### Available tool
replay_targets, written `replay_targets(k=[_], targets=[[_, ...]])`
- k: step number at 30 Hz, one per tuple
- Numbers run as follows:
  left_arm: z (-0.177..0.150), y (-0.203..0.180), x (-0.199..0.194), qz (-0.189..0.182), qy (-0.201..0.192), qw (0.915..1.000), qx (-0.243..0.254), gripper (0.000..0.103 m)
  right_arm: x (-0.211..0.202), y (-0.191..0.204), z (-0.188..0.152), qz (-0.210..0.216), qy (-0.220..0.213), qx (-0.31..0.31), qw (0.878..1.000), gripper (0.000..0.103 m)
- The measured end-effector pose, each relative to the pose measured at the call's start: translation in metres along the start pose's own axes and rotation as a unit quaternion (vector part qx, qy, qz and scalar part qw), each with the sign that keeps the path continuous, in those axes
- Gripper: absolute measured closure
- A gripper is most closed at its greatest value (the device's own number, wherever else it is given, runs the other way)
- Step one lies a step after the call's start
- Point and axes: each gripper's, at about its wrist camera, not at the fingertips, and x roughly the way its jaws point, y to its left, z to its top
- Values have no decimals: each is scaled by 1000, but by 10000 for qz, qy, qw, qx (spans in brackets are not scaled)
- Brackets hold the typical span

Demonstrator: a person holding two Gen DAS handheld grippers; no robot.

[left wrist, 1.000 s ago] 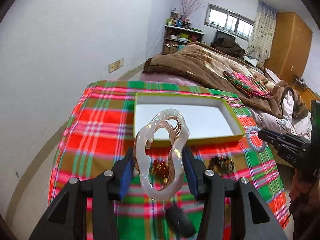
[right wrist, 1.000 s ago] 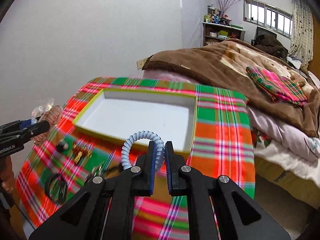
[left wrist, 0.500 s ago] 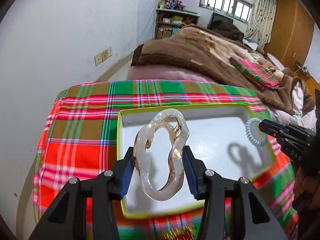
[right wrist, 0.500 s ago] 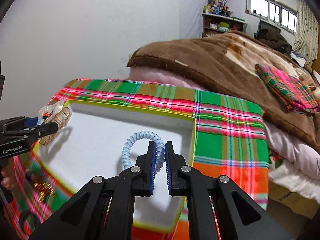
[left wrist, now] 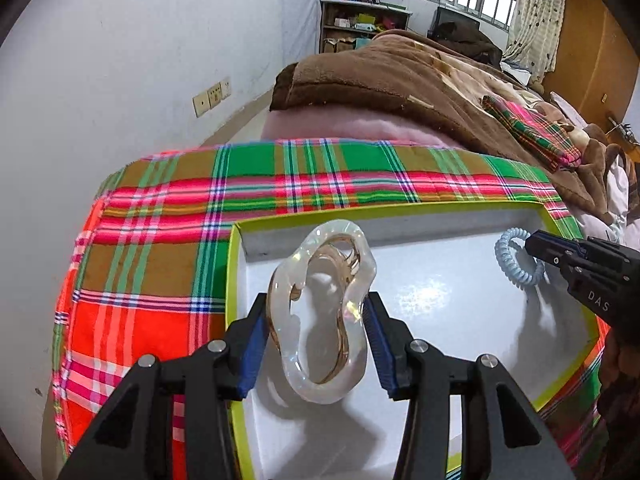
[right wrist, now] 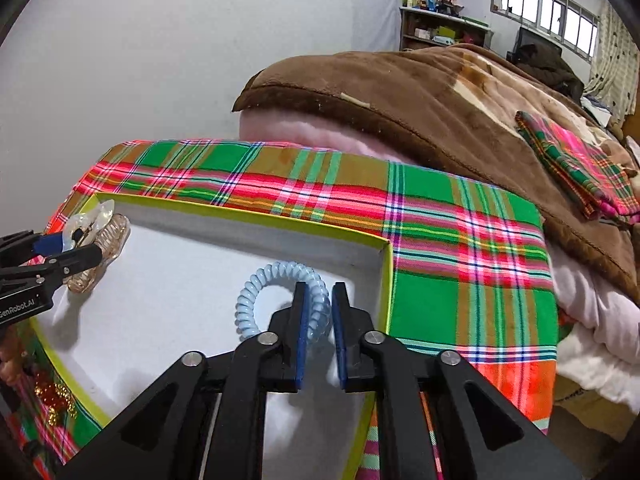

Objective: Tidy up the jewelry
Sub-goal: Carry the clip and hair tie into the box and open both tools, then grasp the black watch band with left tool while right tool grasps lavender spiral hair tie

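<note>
Holding a wavy clear hair claw (left wrist: 320, 312) upright between its blue pads, the left gripper (left wrist: 318, 340) hung over the left half of the white tray (left wrist: 440, 300), and both pads pressed on the claw's sides. From the right wrist view the same claw (right wrist: 98, 248) showed side-on at the tray's far left corner, its amber teeth toward the tray floor; whether it touched that floor could not be told. The tray, rimmed in yellow-green (right wrist: 248, 216), sat on a bright plaid cloth (right wrist: 460, 248) spread over the foot of a bed.

Further right, the right gripper (right wrist: 319, 312) was above the tray's right end, near the far right corner. Its jaws had just been easing apart, and a pale blue spiral hair tie (right wrist: 276, 296) stood between them. The loop lay against the left pad with a sliver of gap before the right one, so the grip looked loosened rather than tight.

Some gold trinkets (right wrist: 54, 396) lay on the cloth beyond the tray's left edge, too blurred to name, and the tray's near end was cut off behind the grippers.
</note>
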Motion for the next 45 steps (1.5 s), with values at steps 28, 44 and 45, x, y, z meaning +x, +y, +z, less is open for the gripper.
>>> replay_targets(k=[28, 44, 45], targets=[[-84, -15, -141, -152, -747, 9970, -139, 52, -156, 41, -91, 93, -583, -8, 9983, 78], [-160, -19, -180, -102, -779, 9962, -381, 52, -199, 63, -157, 653, -687, -147, 9954, 68], [-163, -19, -180, -103, -764, 9961, -417, 52, -199, 63, -159, 679, -665, -133, 9954, 68]])
